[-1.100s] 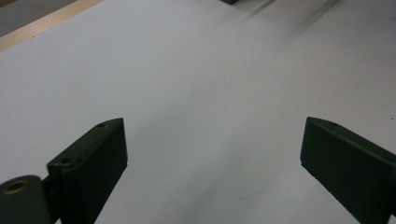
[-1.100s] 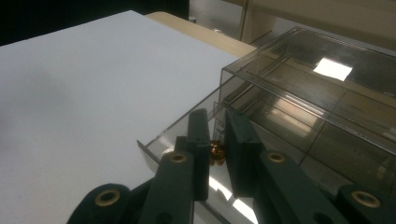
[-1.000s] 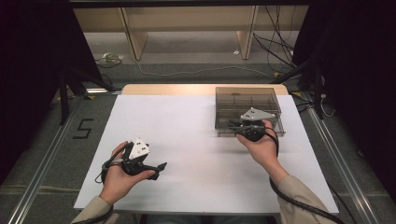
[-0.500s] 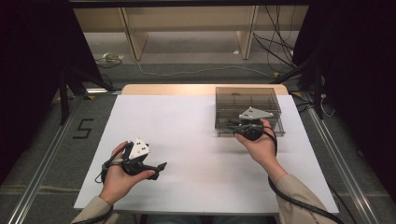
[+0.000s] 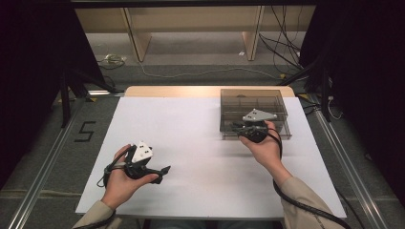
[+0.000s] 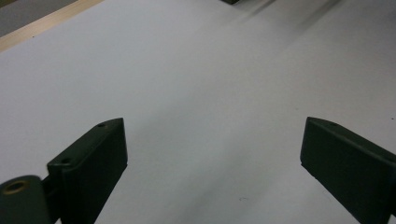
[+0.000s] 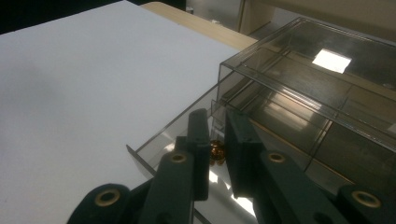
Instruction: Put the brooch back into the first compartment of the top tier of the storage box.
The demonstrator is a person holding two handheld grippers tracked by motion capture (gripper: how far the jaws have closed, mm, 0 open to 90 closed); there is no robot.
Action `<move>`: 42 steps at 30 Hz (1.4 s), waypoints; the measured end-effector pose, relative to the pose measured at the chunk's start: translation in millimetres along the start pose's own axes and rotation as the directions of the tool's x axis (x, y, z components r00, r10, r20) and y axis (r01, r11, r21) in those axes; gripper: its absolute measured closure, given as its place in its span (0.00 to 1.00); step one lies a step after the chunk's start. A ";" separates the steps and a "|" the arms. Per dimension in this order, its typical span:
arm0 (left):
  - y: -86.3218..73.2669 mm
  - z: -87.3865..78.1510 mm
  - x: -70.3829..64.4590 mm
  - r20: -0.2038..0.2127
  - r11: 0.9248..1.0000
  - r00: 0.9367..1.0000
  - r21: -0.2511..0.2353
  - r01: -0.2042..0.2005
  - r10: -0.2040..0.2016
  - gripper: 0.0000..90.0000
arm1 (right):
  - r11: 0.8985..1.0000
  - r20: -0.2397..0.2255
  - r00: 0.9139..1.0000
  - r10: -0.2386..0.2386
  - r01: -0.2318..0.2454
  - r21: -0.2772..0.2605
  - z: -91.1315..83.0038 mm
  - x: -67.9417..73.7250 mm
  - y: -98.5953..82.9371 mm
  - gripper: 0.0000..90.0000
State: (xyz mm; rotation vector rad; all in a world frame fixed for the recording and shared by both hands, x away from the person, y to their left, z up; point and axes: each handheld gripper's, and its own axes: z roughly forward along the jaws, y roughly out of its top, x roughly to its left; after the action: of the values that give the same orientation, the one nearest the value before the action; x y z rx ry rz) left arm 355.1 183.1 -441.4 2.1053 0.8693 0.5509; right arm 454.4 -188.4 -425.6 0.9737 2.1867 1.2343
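I am working at the smoky clear plastic drawer box (image 5: 254, 112), which is sitting at the far right of the white table sheet (image 5: 191, 143). In the right gripper view its bottom drawer (image 7: 187, 128) is standing pulled out toward me, its front wall just ahead of my jaws. A small amber bead-like thing (image 7: 215, 152) is lying on the drawer floor, and I am seeing it through the slit between the jaws; I cannot tell whether they are touching it.

My right gripper (image 7: 215, 140) is hanging over that open drawer with its jaws drawn narrow, nearly together, a thin gap showing between them. From the high view the right gripper (image 5: 239, 128) is sitting at the box's near edge, the hand behind it.

My left gripper (image 6: 212, 140) is resting well apart from the box, over bare sheet, with its jaws spread wide and gripping nothing. In the high view the left gripper (image 5: 162, 172) is lying in the hand near the sheet's near-left part, pointing right.
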 end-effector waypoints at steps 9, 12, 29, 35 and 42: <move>0.0 0.0 -0.1 0.000 1.000 1.000 0.000 0.000 0.000 0.08 | 1.000 0.009 1.000 0.002 -0.002 0.022 2.9 0.0 0.7 0.91; 0.0 0.1 -0.1 0.000 1.000 1.000 0.000 -0.001 0.001 0.08 | 1.000 0.011 1.000 0.004 -0.004 0.029 3.6 -0.8 0.5 0.90; -0.1 0.1 0.1 0.001 1.000 1.000 0.004 -0.005 0.005 0.08 | 0.998 0.009 1.000 0.001 -0.001 0.060 7.8 -1.5 0.3 0.90; -0.1 0.1 0.1 0.001 1.000 1.000 0.004 -0.005 0.005 0.08 | 0.998 0.010 1.000 0.001 -0.001 0.065 8.4 -1.4 0.1 0.90; -0.1 0.3 0.0 0.002 1.000 1.000 0.004 -0.004 0.004 0.08 | 0.997 0.013 1.000 -0.006 0.005 0.073 9.1 -1.2 0.3 0.90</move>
State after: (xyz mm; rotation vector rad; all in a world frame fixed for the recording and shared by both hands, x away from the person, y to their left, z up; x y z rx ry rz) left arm 355.2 183.1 -441.6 2.1115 0.8663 0.5496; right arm 461.3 -184.2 -429.9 1.0013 2.2367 1.1501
